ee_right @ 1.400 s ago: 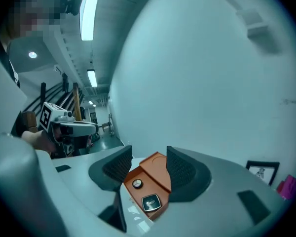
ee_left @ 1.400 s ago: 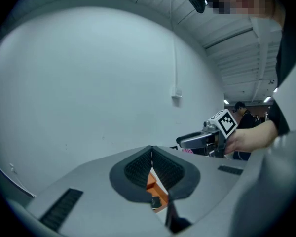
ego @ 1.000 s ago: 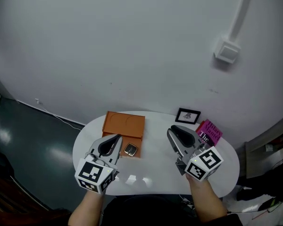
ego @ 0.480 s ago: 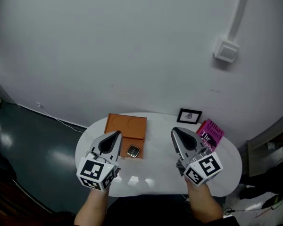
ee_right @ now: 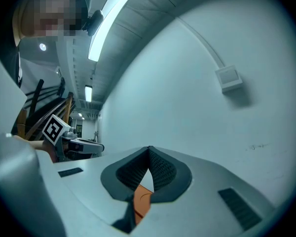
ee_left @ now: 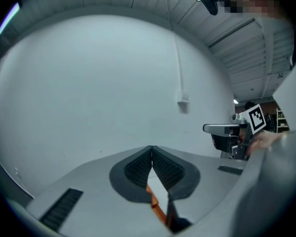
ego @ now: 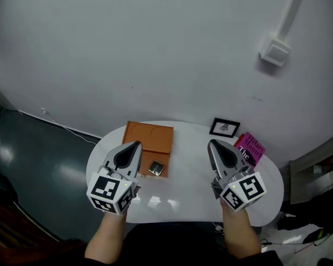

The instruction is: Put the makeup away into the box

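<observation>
Grey-shelled left hand-held gripper (ego: 135,145), clenched with its ribbed pads meeting at the tips and nothing between them, hovers above the near left part of the white tabletop (ego: 183,201). The right hand-held gripper (ego: 212,143) is likewise clenched and empty, and is held over the tabletop's right half; the two point roughly parallel, away from the person.

Between them, nearer the left one, lies the makeup compact (ego: 156,167): a small, dark, square case with a pale metallic rim, lying flat at the near right corner of the orange box (ego: 150,137). Whether it rests on the box or only against its edge cannot be told. Beyond the right hand-held gripper a framed picture (ego: 224,127) and a pink book (ego: 250,148) sit near the wall.

The compact is judged rigid and light, with a glossy top likely to slip under the pads and a low profile that leaves little to catch. The safest hold appears to be across two opposite side edges, jaws first opened just wider than the case; pinching the lid alone risks springing it open.
</observation>
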Action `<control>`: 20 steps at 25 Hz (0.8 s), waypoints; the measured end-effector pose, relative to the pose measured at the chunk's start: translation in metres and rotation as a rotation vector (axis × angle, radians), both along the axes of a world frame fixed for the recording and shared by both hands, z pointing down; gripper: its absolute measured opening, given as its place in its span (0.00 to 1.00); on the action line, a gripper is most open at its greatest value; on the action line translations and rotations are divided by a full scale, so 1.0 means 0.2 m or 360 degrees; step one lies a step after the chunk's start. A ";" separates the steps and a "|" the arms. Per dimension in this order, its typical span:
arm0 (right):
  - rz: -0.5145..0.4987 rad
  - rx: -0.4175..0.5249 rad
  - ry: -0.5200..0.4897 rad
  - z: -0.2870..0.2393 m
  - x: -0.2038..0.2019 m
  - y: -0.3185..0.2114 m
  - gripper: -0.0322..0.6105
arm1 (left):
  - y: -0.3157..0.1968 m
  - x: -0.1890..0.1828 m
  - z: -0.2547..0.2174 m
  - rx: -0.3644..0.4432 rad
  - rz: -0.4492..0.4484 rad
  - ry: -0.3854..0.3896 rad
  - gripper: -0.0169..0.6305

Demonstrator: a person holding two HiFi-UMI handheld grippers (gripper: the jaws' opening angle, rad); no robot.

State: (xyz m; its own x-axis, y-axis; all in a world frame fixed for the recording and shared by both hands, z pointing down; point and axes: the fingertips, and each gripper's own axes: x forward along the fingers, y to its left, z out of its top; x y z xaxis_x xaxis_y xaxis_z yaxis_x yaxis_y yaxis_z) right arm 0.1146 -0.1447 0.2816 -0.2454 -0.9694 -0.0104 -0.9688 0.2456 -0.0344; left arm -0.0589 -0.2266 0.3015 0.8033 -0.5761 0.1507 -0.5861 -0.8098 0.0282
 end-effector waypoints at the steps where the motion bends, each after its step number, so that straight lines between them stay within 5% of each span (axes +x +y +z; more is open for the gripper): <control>1: -0.0001 0.0002 0.0002 0.00 0.01 0.00 0.10 | 0.00 0.00 0.00 -0.0003 0.0003 0.0002 0.05; 20: -0.0041 0.0015 -0.0003 -0.02 -0.03 0.00 0.10 | 0.03 -0.01 -0.03 0.0047 -0.0002 -0.0006 0.05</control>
